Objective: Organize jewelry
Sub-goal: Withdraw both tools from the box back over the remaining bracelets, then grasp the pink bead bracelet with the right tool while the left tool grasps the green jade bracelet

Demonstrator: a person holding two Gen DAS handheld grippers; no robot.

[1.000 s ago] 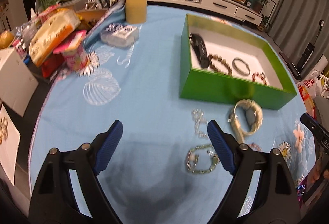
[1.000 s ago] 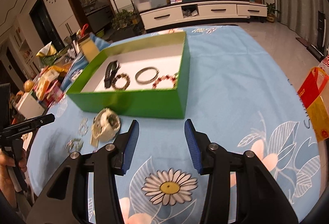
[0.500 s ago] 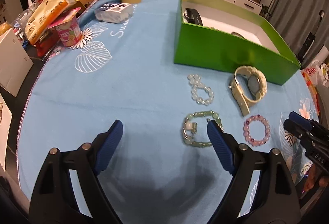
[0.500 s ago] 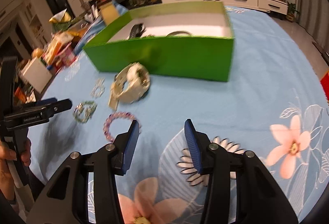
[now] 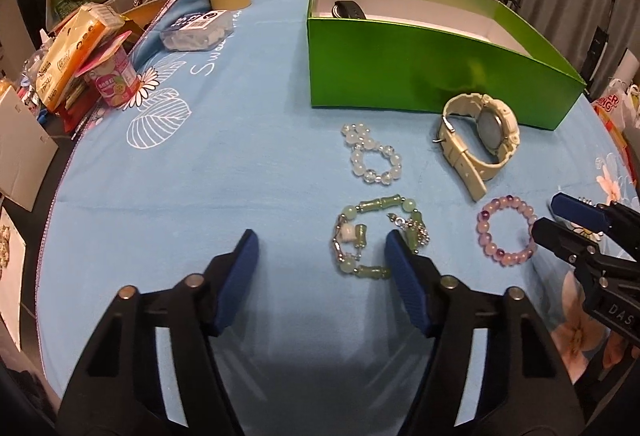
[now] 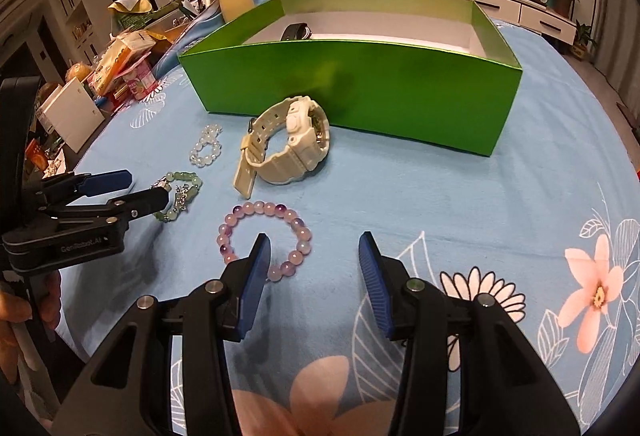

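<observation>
I am bringing both grippers down toward the loose pieces in front of the green box (image 5: 420, 68). The left gripper (image 5: 320, 256) has just been narrowing its jaws, yet they are still apart, gripping nothing, with the green bracelet (image 5: 372, 232) just ahead by the right pad. The right gripper (image 6: 312, 264) is holding its fingers spread, empty, closing in on the pink bracelet (image 6: 264, 236). Judging by this, two pickups are coming.
</observation>
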